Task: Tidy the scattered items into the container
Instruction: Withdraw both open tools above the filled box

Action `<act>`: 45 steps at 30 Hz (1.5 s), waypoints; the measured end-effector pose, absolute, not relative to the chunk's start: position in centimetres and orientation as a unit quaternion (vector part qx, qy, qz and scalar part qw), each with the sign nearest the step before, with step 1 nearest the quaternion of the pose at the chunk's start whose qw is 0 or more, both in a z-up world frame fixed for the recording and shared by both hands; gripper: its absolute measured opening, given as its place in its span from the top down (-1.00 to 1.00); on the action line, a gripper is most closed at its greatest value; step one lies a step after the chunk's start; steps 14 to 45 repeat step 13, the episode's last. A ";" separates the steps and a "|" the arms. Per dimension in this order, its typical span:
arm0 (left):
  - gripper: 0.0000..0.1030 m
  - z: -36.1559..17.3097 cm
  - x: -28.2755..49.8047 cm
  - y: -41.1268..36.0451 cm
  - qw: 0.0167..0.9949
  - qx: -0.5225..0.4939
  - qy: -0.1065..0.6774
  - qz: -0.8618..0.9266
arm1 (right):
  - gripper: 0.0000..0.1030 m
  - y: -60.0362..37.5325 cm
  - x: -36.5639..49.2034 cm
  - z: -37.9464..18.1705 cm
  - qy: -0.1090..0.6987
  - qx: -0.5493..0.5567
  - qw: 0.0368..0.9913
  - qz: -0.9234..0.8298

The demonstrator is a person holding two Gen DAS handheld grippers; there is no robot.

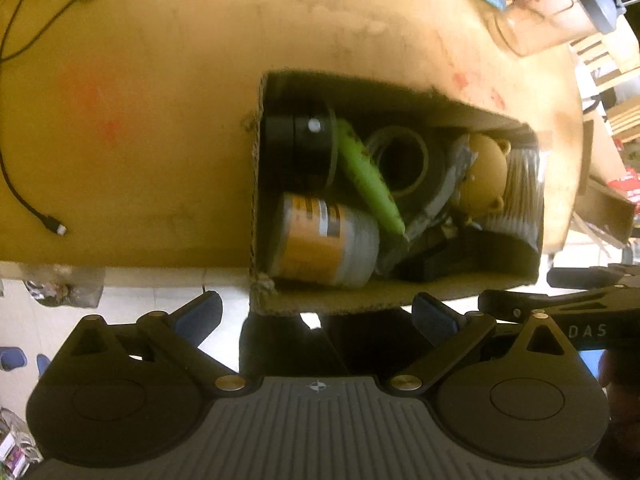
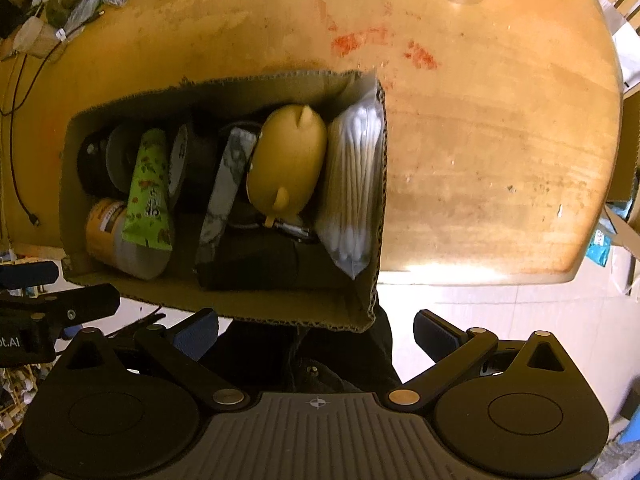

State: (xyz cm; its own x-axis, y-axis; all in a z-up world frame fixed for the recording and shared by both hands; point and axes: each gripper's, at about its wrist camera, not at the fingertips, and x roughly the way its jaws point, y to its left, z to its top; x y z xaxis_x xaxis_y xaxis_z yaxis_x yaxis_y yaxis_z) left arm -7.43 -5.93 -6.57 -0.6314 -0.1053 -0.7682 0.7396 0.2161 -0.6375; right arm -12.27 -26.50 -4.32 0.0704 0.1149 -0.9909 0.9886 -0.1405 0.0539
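Right wrist view is giving us the clearest look: the cardboard box (image 2: 224, 300) is sitting at the near edge of the wooden table (image 2: 500, 160), its near wall hanging slightly past the edge, and it is packed. A bag of cotton swabs (image 2: 352, 184) is standing against the right wall, a yellow round toy (image 2: 286, 168) is lying just beside it, and a green patterned tube (image 2: 149, 192) is leaning across an orange-labelled jar (image 2: 105, 224) at the left end. A grey marbled strip (image 2: 226, 184) is lying between the tube and the toy, with a black round item (image 2: 94, 164) tucked in the far left corner.

The right gripper (image 2: 316, 330) is hovering just short of the box with its jaws spread wide, holding nothing. In the left wrist view, the left gripper (image 1: 318, 312) is doing the same, jaws wide and empty, pointing at the box's near wall. A black cable (image 1: 24, 196) is trailing across the tabletop well left of the box, and a clear blender jug (image 1: 560, 4) is lying at the far right.
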 end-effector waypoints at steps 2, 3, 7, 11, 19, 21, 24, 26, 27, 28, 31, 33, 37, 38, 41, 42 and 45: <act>-1.00 -6.9 -7.6 -5.8 0.355 0.233 0.696 -0.579 | -1.00 -26.3 -12.2 -4.6 0.481 0.581 0.445 -0.482; -1.00 -7.0 -7.7 -5.8 0.353 0.234 0.698 -0.577 | -1.00 -26.1 -12.2 -4.7 0.483 0.583 0.443 -0.480; -1.00 -7.7 -7.6 -5.5 0.343 0.234 0.713 -0.565 | -1.00 -25.7 -12.0 -4.9 0.486 0.588 0.441 -0.473; -1.00 -7.8 -7.0 -5.3 0.341 0.223 0.722 -0.559 | -1.00 -25.7 -12.1 -4.6 0.483 0.588 0.440 -0.476; -1.00 -7.5 -6.8 -5.4 0.346 0.219 0.719 -0.561 | -1.00 -25.7 -12.3 -4.3 0.481 0.589 0.439 -0.478; -1.00 -7.5 -6.8 -5.4 0.346 0.219 0.719 -0.561 | -1.00 -25.7 -12.3 -4.3 0.481 0.589 0.439 -0.478; -1.00 -7.5 -6.8 -5.4 0.346 0.219 0.719 -0.561 | -1.00 -25.7 -12.3 -4.3 0.481 0.589 0.439 -0.478; -1.00 -7.5 -6.8 -5.4 0.346 0.219 0.719 -0.561 | -1.00 -25.7 -12.3 -4.3 0.481 0.589 0.439 -0.478; -1.00 -7.5 -6.8 -5.4 0.346 0.219 0.719 -0.561 | -1.00 -25.7 -12.3 -4.3 0.481 0.589 0.439 -0.478; -1.00 -7.5 -6.8 -5.4 0.346 0.219 0.719 -0.561 | -1.00 -25.7 -12.3 -4.3 0.481 0.589 0.439 -0.478; -1.00 -7.5 -6.8 -5.4 0.346 0.219 0.719 -0.561 | -1.00 -25.7 -12.3 -4.3 0.481 0.589 0.439 -0.478; -1.00 -7.5 -6.8 -5.4 0.346 0.219 0.719 -0.561 | -1.00 -25.7 -12.3 -4.3 0.481 0.589 0.439 -0.478; -1.00 -7.5 -6.8 -5.4 0.346 0.219 0.719 -0.561 | -1.00 -25.7 -12.3 -4.3 0.481 0.589 0.439 -0.478; -1.00 -7.5 -6.8 -5.4 0.346 0.219 0.719 -0.561 | -1.00 -25.7 -12.3 -4.3 0.481 0.589 0.439 -0.478; -1.00 -7.5 -6.8 -5.4 0.346 0.219 0.719 -0.561 | -1.00 -25.7 -12.3 -4.3 0.481 0.589 0.439 -0.478; -1.00 -7.5 -6.8 -5.4 0.346 0.219 0.719 -0.561 | -1.00 -25.7 -12.3 -4.3 0.481 0.589 0.439 -0.478; -1.00 -7.5 -6.8 -5.4 0.346 0.219 0.719 -0.561 | -1.00 -25.7 -12.3 -4.3 0.481 0.589 0.439 -0.478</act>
